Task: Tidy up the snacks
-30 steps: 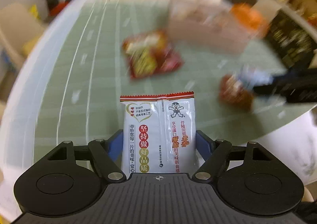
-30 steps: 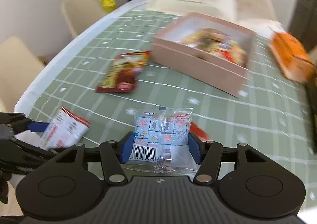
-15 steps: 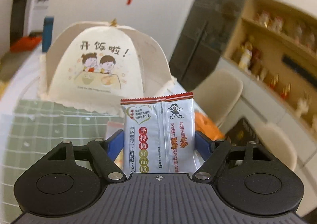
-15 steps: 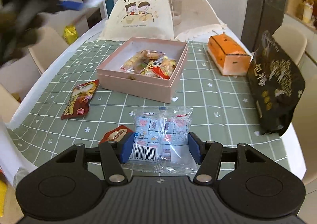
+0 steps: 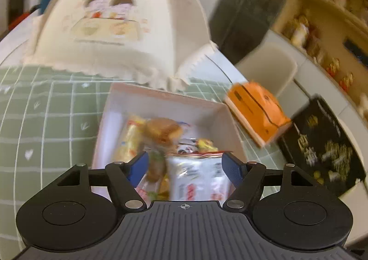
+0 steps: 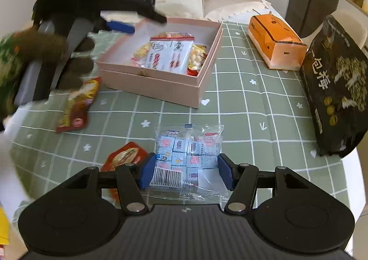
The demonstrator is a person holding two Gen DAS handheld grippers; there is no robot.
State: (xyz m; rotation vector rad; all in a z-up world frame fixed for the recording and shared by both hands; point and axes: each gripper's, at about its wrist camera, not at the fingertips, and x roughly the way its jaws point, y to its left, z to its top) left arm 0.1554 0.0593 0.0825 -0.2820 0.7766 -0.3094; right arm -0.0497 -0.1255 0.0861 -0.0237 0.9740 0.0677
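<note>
The desk (image 6: 241, 108) is being covered by a green checked cloth, and a pink box (image 6: 161, 86) is being taken here as the landmark. Behind the box, a large cream food cover (image 5: 110, 30) with a cartoon print is standing. To the right of the box, well apart from it, a black snack bag (image 6: 338, 89) is being propped up at the desk edge, and between this bag and the box an orange carton (image 6: 276, 41) is lying.

Inside the box several snack packets are being kept, with a white wafer packet (image 6: 171, 54) lying on top of them. In the left wrist view this packet (image 5: 197, 179) is being seen between the left tongs (image 5: 184, 168), whose jaws are closing but are spread wider than the packet; the pads are not pressing on it. In the right wrist view the left tongs (image 6: 119, 26) are being held above the left rear corner of the box.

In front of the box, nearer to the camera, a clear pack of small blue sweets (image 6: 188, 156) is being pinched at both sides by the right tongs (image 6: 186, 171). To the left of the box a red snack packet (image 6: 78, 103) is lying flat, and a smaller orange-red packet (image 6: 125, 156) is lying in front of the box, just beside the right tongs.
</note>
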